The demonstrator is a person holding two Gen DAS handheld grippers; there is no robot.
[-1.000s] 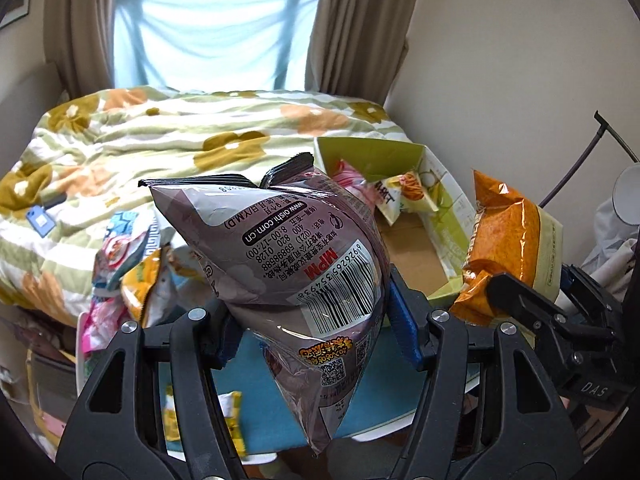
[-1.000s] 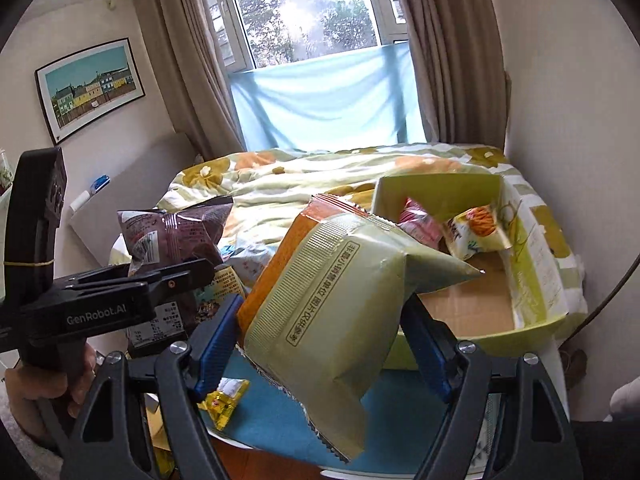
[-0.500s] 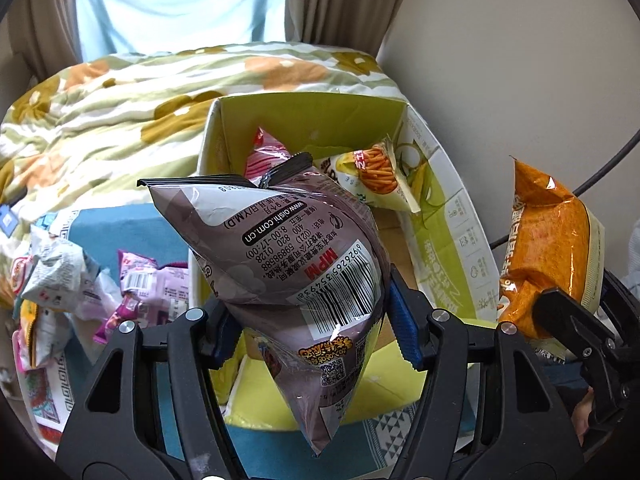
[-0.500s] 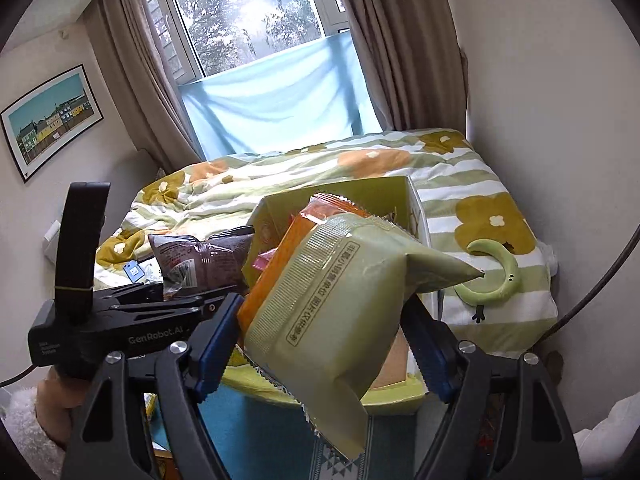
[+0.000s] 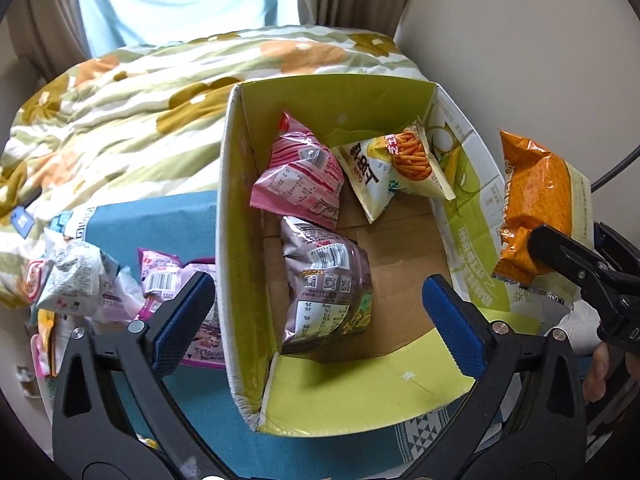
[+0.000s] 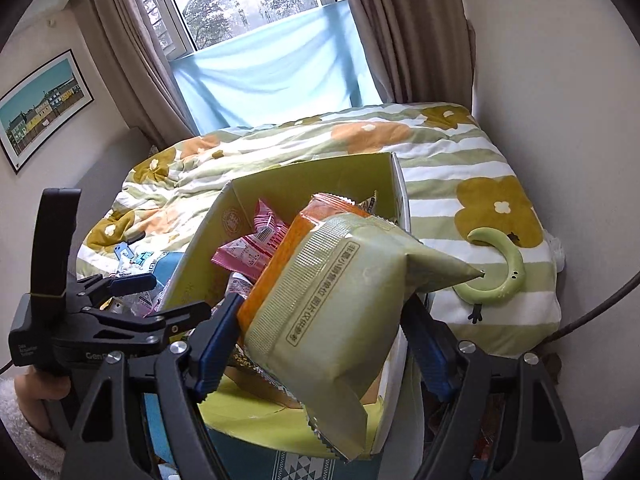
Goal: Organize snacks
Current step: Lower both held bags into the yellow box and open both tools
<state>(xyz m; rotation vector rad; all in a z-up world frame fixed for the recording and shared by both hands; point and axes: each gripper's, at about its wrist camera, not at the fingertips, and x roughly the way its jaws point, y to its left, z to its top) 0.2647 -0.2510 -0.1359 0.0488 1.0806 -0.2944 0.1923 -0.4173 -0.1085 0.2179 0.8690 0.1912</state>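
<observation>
Left gripper jaws just opened wide, purple bag dropped in box; orange bag clamped by right gripper, held over box near edge.

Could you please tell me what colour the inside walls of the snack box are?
Yellow-green walls, seen best from the left wrist.

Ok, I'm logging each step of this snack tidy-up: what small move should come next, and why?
Probably open the right gripper over the box. It clamps the orange bag above the box, while the left gripper, jaws just opened, holds nothing; the purple bag lies inside.
</observation>
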